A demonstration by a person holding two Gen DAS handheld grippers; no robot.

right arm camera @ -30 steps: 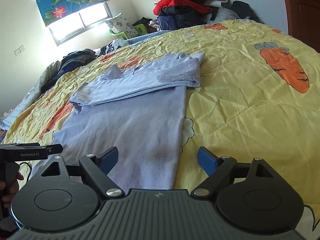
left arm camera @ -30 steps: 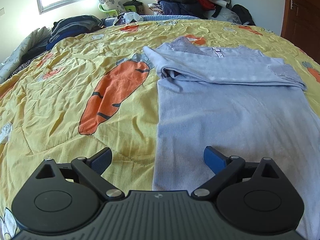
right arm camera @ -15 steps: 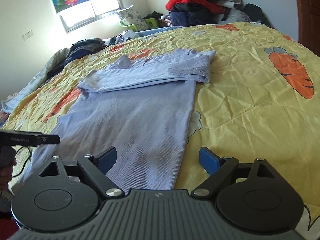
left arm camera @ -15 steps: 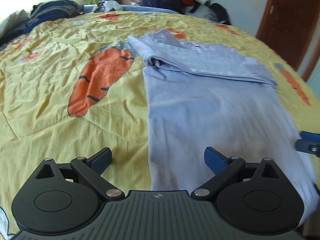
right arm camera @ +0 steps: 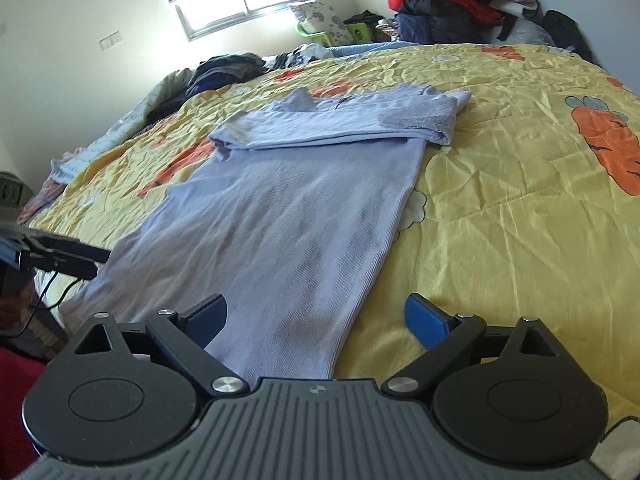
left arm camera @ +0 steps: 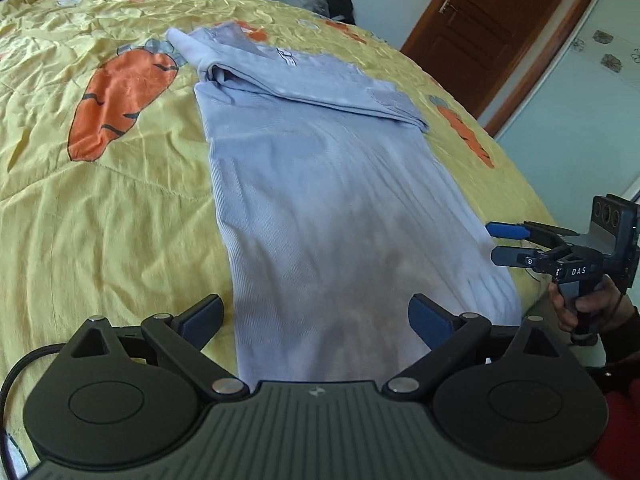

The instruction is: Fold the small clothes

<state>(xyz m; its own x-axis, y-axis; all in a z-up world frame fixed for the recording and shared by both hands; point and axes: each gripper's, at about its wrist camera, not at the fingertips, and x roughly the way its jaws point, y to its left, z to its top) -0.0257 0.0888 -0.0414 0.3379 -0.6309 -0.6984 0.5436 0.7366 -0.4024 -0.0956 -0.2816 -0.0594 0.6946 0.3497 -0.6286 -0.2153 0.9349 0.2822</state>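
Here's the pale lavender-blue ribbed knit top [left arm camera: 328, 200], lying flat down the centre of the left wrist view on the yellow quilted bedspread with orange carrot prints [left arm camera: 100, 200]. Its sleeves are folded across the chest, forming a thick band across the upper middle of the frame, and the hem runs down to the bottom edge, right under the camera.

The left tool [left arm camera: 316, 318] sits low in the frame, jaws spread wide, nothing between them. One blue pad [left arm camera: 204, 316] is over bare bedspread just left of the garment's edge; the other is over the fabric near the hem. Whether they touch the cloth, I cannot tell.

Over at the right edge of that view, the right tool [left arm camera: 500, 244] comes in sideways, held in a hand [left arm camera: 584, 304] on its grip, fingers just beside the garment's lower right corner.

In the right wrist view, that tool [right arm camera: 316, 314] is also wide open and holding nothing. The garment [right arm camera: 280, 216] fills the middle of the frame, its lower right edge passing between the pads. The left tool's dark fingers [right arm camera: 68, 260] poke in at the left edge, beside the opposite corner.

A heap of red and dark clothing [right arm camera: 448, 4] sits in the upper right, a bright window [right arm camera: 240, 0] at top centre.
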